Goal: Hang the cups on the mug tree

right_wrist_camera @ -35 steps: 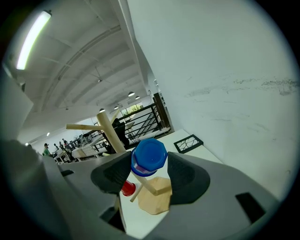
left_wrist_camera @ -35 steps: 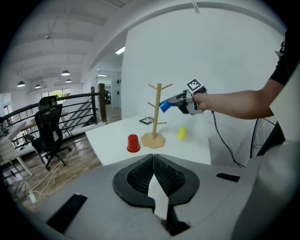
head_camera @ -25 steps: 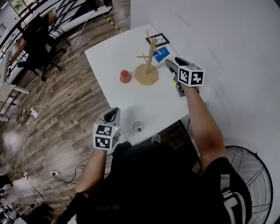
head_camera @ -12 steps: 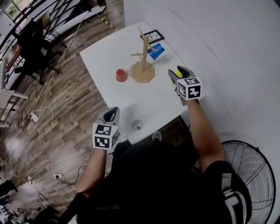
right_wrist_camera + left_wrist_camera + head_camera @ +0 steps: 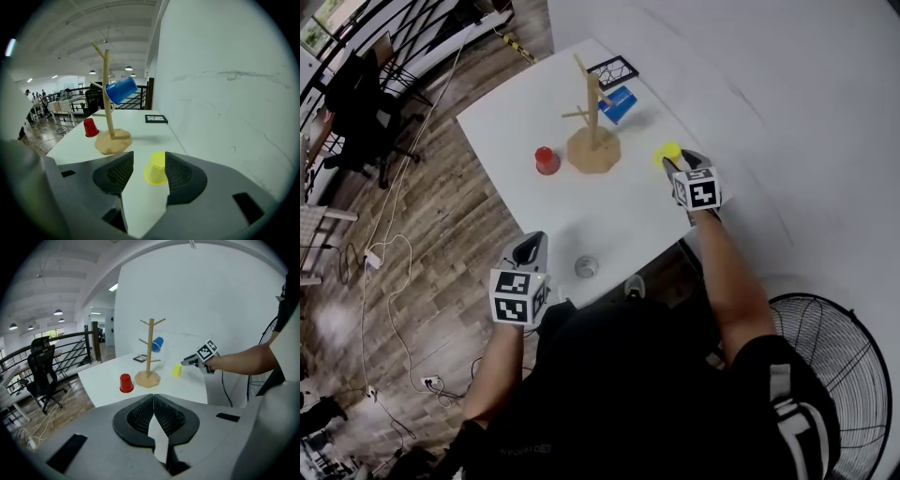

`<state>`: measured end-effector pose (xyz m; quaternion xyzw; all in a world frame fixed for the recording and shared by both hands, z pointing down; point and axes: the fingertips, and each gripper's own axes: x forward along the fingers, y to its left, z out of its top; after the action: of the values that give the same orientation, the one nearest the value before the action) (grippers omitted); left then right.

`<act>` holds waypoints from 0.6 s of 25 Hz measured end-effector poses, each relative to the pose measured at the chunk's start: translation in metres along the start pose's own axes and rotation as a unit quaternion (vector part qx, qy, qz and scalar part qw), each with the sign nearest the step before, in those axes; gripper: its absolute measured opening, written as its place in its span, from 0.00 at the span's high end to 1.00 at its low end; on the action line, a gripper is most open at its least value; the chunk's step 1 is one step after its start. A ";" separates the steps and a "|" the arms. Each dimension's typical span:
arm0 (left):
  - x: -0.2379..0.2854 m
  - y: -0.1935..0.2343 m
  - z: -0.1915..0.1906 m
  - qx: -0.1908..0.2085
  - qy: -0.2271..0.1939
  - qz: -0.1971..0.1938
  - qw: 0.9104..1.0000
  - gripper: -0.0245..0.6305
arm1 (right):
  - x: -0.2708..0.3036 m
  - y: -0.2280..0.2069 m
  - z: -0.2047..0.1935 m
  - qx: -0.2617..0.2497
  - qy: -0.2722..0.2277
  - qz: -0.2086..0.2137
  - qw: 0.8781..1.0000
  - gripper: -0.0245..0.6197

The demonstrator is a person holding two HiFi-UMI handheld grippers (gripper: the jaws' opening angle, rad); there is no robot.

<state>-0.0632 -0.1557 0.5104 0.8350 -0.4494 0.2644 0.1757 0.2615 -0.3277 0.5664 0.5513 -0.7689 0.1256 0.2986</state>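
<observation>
A wooden mug tree point(image 5: 592, 141) stands on the white table point(image 5: 506, 117), with a blue cup point(image 5: 617, 103) hanging on one peg. A red cup point(image 5: 546, 160) sits upside down left of its base. A yellow cup point(image 5: 667, 154) stands upside down to the right. My right gripper point(image 5: 678, 169) is low at that cup; in the right gripper view the yellow cup point(image 5: 156, 168) sits between the tips of the right gripper point(image 5: 149, 157), whose jaws have just been closing a little but stand open, with no firm press visible. My left gripper point(image 5: 153, 397) is shut and empty, hanging off the table's near edge.
A black-framed marker card point(image 5: 612, 70) lies behind the tree. A small grey round object point(image 5: 586, 267) rests near the table's front edge. A white wall runs along the right. A floor fan point(image 5: 830, 347) stands at lower right, with chairs point(image 5: 356, 103) and cables on the wood floor at left.
My right gripper came down and back from beside the mug tree to the yellow cup. The left gripper stayed where it was.
</observation>
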 end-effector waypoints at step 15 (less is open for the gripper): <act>-0.001 0.006 -0.006 -0.012 0.012 0.016 1.000 0.94 | 0.061 -0.027 -0.032 -0.002 0.078 0.010 0.997 0.61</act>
<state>-0.0707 -0.1555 0.5150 0.8224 -0.4638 0.2716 0.1866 0.2838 -0.3681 0.6241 0.5317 -0.7490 0.1697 0.3571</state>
